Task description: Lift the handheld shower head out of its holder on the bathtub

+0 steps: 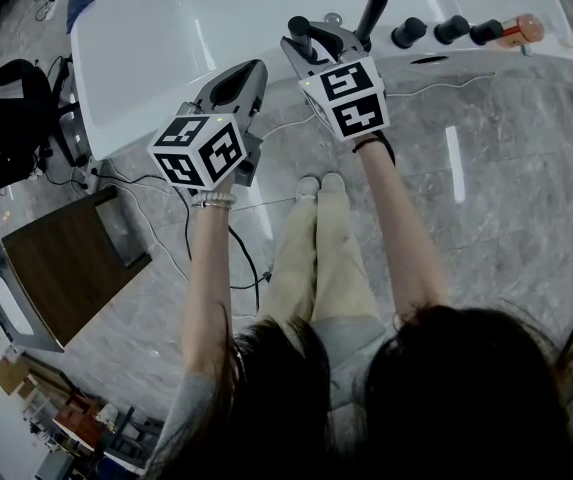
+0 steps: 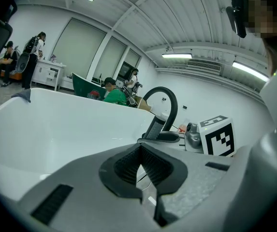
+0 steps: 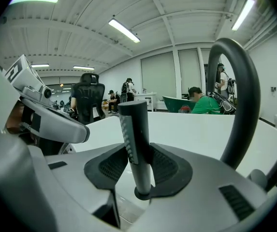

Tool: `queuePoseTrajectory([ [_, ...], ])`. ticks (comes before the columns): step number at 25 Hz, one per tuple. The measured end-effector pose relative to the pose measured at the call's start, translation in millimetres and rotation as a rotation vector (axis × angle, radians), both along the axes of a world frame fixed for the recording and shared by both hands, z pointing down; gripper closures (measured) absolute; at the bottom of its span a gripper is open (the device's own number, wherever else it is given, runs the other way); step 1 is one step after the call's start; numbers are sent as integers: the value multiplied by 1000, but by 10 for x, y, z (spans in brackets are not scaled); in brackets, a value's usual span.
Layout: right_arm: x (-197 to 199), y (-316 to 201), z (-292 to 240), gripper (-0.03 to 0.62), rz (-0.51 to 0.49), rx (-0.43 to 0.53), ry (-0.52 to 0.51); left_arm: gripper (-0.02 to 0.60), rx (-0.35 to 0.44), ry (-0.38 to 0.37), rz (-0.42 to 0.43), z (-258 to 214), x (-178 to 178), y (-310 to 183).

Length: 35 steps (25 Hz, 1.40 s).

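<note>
The handheld shower head (image 3: 135, 139), a dark stick with a ribbed face, stands upright in its round holder (image 3: 143, 195) on the white bathtub (image 1: 166, 38) rim. My right gripper (image 3: 138, 153) is closed around its stem, a pad touching each side. In the head view the right gripper (image 1: 311, 43) sits at the tub's rim over the shower head (image 1: 302, 32). My left gripper (image 1: 249, 71) hovers to its left at the tub's side, shut with nothing in it. From the left gripper (image 2: 139, 151) view the shower head (image 2: 153, 128) shows ahead on the right.
A black arched spout (image 1: 376, 3) rises just right of the holder, with three black knobs (image 1: 409, 33) and an orange bottle (image 1: 521, 30) further along the rim. A wooden table (image 1: 61, 268) and a black chair (image 1: 6, 118) stand on the left. Cables cross the floor.
</note>
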State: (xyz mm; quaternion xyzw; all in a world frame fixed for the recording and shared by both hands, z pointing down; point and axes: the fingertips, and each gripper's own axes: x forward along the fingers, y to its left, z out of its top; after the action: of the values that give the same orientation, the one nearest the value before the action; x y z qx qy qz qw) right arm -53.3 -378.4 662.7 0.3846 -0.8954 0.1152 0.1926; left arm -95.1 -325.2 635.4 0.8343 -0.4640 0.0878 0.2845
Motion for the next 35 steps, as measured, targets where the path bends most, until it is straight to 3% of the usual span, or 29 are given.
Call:
queuePoseTrajectory([
  [12,22,28,-261,460,17,30,-19,577,18,2,5,-159,8,-24],
  [35,109,191,-1594,461,-2,124,-70,577,117,59,6,-1225,128,-39],
])
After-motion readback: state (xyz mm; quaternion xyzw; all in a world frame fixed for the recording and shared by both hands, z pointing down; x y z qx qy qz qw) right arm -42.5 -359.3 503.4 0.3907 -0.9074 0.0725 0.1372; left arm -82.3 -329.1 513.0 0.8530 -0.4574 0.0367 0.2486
